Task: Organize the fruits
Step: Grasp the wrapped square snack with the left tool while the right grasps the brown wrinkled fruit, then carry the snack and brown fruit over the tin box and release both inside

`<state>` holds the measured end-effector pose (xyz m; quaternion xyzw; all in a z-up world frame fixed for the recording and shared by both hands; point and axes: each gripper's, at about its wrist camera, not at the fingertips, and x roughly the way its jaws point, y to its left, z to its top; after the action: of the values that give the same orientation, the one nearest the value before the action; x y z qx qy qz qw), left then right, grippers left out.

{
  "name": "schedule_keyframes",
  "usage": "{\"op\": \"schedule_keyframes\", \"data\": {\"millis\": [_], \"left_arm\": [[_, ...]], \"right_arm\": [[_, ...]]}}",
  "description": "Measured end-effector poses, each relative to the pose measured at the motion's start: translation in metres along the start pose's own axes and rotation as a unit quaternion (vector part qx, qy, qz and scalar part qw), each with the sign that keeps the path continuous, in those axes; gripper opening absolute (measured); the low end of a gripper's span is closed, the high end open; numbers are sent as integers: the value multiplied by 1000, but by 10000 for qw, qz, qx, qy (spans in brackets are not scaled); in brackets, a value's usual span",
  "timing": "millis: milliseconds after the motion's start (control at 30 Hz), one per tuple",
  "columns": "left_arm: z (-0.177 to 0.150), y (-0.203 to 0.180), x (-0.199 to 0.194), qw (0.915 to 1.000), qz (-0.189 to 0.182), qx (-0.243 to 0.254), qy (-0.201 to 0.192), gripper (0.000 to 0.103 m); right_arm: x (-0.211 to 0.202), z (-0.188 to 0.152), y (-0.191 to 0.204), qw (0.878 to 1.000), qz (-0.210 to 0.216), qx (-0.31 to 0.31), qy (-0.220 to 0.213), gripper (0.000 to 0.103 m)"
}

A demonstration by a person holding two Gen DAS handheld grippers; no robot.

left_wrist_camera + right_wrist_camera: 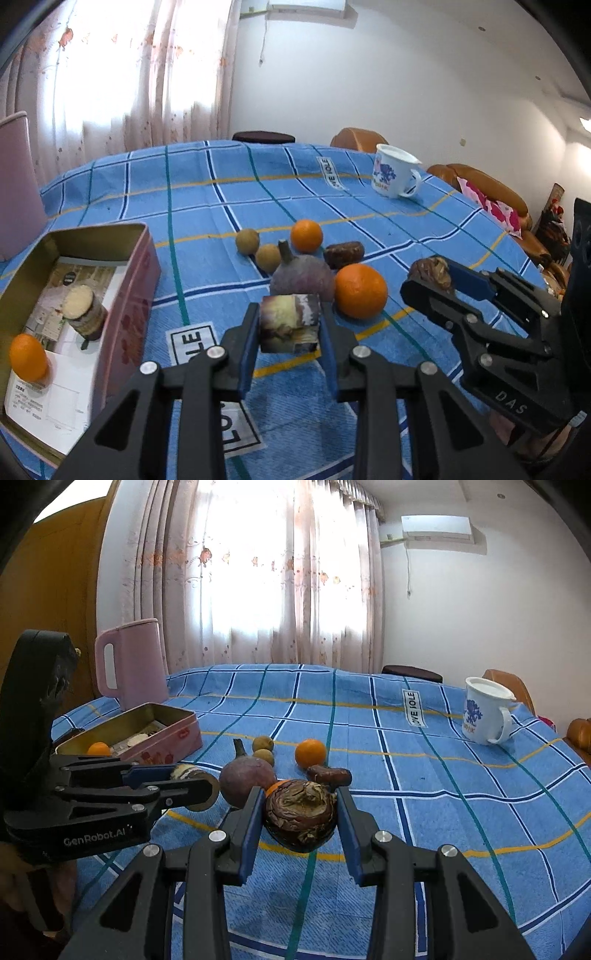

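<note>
My left gripper (289, 328) is shut on a short cut piece of sugarcane (289, 323), held above the cloth. My right gripper (300, 814) is shut on a dark brown water chestnut (300, 818); it also shows in the left wrist view (432, 273). A pink tin box (125, 280) at the left holds an orange (27, 356) and another sugarcane piece (83, 310). On the blue checked cloth lie a purple mangosteen (303, 275), two oranges (360, 290) (306, 234), two longans (247, 240) (268, 257) and a brown date (343, 254).
A white mug with a blue print (395, 171) stands at the far right of the table. A pink jug (129, 664) stands behind the tin box. Brown chairs (480, 184) sit beyond the table's far edge. Curtains hang behind.
</note>
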<state>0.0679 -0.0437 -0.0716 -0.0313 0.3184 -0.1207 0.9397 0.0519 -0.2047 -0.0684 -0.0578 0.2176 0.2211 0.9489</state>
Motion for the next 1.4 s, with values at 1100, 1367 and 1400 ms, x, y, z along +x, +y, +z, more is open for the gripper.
{"op": "schedule_keyframes", "data": {"millis": [1100,1367,1400], "left_arm": [[-7,-8,-34,9941,450,128,-976,31],[-10,-14,-42,9915,531,250,-1161,31],[-10,-14,-43,9913,531,267,-1174,31]], "right_arm": [[-22,-5,10,9970,48,-313,-700,40],[-28,-6,12,9955,73,-374,-871,40],[-28,-6,12,9953,65,-385,-885,40]]}}
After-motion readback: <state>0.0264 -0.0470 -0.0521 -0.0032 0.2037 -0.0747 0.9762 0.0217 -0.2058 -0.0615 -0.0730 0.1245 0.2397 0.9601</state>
